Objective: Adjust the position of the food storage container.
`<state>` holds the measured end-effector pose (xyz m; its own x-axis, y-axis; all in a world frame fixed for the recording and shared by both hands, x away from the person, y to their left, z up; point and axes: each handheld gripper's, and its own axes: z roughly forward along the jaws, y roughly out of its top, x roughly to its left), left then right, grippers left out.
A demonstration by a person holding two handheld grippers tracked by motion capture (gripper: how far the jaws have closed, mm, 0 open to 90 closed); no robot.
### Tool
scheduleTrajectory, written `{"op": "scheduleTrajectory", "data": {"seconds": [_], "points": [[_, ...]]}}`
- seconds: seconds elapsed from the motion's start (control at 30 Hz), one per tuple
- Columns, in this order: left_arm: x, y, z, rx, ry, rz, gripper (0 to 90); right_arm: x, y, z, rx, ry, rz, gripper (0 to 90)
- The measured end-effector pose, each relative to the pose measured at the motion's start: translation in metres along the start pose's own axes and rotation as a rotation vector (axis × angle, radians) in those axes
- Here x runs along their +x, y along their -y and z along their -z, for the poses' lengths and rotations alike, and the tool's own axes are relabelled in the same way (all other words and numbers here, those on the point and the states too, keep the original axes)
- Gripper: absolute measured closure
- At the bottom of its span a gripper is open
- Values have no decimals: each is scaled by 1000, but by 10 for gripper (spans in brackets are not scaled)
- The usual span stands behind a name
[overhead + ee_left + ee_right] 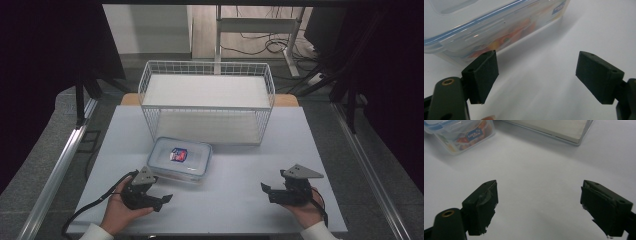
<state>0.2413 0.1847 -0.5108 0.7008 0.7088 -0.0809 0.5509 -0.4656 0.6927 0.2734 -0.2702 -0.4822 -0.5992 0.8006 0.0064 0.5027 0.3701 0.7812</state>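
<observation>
The clear lidded container (180, 158), lying on the white table (240, 200) before the wire rack (207, 102), is being judged stiff, smooth and slippery, best taken by its short ends, while the left gripper (166, 199) and right gripper (264, 189) are being held with jaws apart and empty.

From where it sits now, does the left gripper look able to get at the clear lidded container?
Probably yes. The left gripper is open, and the clear lidded container lies just beyond it on the white table, with only bare tabletop between them.
</observation>
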Motion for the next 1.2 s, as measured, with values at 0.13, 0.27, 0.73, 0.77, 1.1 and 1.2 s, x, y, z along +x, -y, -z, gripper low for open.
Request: {"op": "scheduleTrajectory", "data": {"seconds": [0.13, 0.27, 0.73, 0.77, 1.1, 1.2], "points": [[0, 0, 0, 2, -3, 10, 179, -2, 0, 2, 2, -28, 1, 178], [0, -1, 2, -16, 0, 24, 179, 3, -2, 2, 5, -46, 23, 204], [-1, 0, 11, -34, -23, 18, 175, 16, -6, 1, 40, -78, 85, 237], [-1, 0, 11, -34, -23, 18, 175, 16, -6, 1, 40, -78, 85, 237], [8, -8, 25, -87, -23, 92, 226, 15, -6, 3, 40, -84, 76, 237], [13, -12, 30, -94, -47, 99, 233, 13, -6, 4, 32, -86, 66, 237]]}}
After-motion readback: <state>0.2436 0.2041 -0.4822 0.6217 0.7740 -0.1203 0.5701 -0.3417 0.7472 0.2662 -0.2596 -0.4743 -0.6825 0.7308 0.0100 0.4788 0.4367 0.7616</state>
